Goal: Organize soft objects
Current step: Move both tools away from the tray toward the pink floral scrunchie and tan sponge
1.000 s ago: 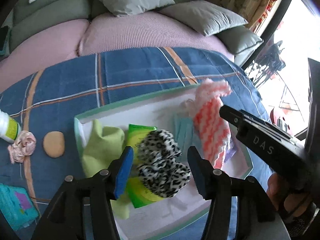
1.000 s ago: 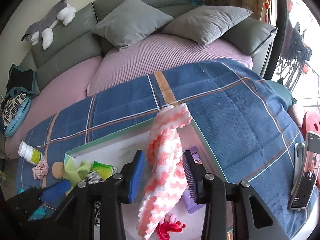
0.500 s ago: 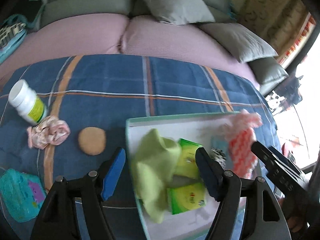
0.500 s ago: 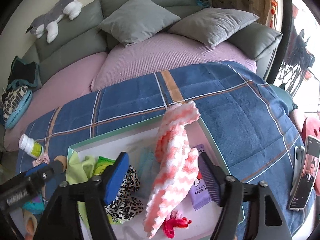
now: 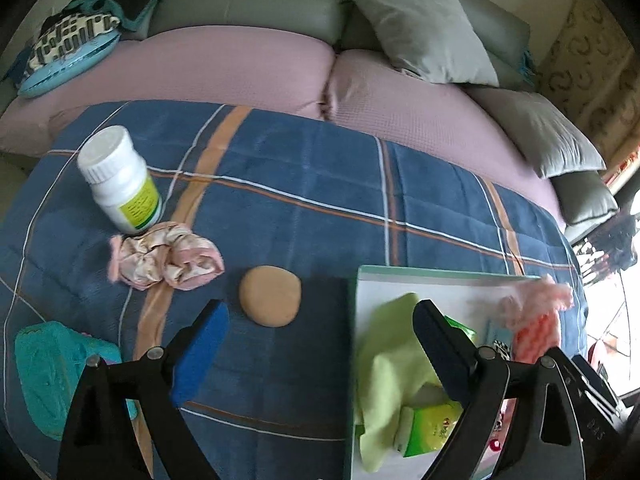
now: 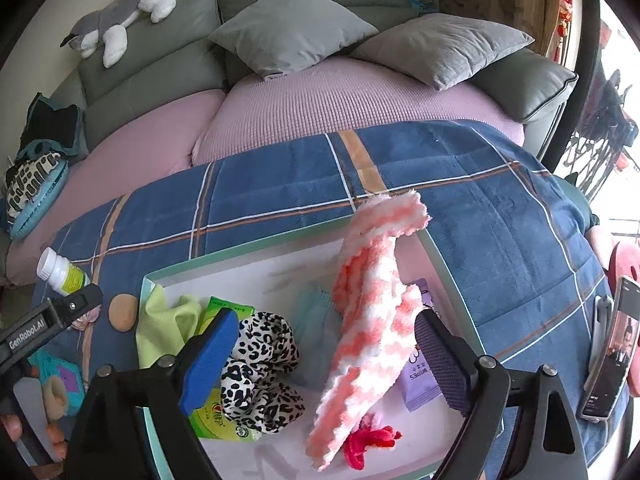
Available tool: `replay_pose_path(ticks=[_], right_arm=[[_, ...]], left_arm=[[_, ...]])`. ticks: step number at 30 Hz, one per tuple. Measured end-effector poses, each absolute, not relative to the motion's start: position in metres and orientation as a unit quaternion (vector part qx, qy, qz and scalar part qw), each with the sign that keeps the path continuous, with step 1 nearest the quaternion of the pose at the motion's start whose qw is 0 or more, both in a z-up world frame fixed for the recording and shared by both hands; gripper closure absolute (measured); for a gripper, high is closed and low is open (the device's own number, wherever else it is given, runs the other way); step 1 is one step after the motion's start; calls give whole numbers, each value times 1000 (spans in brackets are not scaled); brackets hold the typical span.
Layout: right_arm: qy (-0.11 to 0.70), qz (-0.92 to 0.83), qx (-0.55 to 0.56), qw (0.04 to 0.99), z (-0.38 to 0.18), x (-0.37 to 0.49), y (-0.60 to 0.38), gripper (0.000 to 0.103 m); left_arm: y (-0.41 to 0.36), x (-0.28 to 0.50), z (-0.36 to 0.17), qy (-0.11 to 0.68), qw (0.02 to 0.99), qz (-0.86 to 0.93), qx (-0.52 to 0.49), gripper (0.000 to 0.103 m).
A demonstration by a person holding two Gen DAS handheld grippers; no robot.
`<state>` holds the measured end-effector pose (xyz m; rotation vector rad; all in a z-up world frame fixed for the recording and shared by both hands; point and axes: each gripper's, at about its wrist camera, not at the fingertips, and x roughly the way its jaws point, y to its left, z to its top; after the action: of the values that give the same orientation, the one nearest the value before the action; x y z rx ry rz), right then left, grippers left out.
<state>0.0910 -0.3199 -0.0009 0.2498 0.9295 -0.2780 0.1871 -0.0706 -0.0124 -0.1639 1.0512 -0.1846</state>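
A white tray with a green rim (image 6: 248, 256) lies on the blue plaid blanket. In it are a leopard scrunchie (image 6: 260, 368), a lime cloth (image 6: 164, 328) and a pink-and-white fluffy towel (image 6: 372, 320) draped over the far rim. My right gripper (image 6: 326, 320) hangs over the tray with its jaws opening; the towel lies between them untouched. My left gripper (image 5: 320, 312) is left of the tray (image 5: 432, 274), its jaws opening and holding nothing. A tan round puff (image 5: 270, 296) rests on the blanket under the gap. A pink scrunchie (image 5: 168, 256) lies further left.
A white bottle (image 5: 120, 180) stands behind the pink scrunchie, and a teal pack (image 5: 52, 376) lies at the near left. Green tissue packs (image 6: 228, 308), a purple wipes pack (image 6: 420, 372) and a red fuzzy item (image 6: 368, 444) share the tray. A phone (image 6: 608, 352) stands at the right.
The left gripper let go of the leopard scrunchie in the tray and swung left over the blanket. The right gripper's jaws spread off the pink-and-white towel, which settled into the tray.
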Motion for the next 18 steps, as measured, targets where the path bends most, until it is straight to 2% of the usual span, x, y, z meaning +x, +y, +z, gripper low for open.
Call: replay_pose_path(ticks=[2, 18], right_arm=[[444, -134, 119, 878, -1, 91, -320, 0], [420, -136, 124, 889, 12, 87, -314, 0]], left_arm=[[-64, 188, -12, 499, 859, -81, -85, 9], [-10, 194, -4, 471, 874, -10, -117, 7]])
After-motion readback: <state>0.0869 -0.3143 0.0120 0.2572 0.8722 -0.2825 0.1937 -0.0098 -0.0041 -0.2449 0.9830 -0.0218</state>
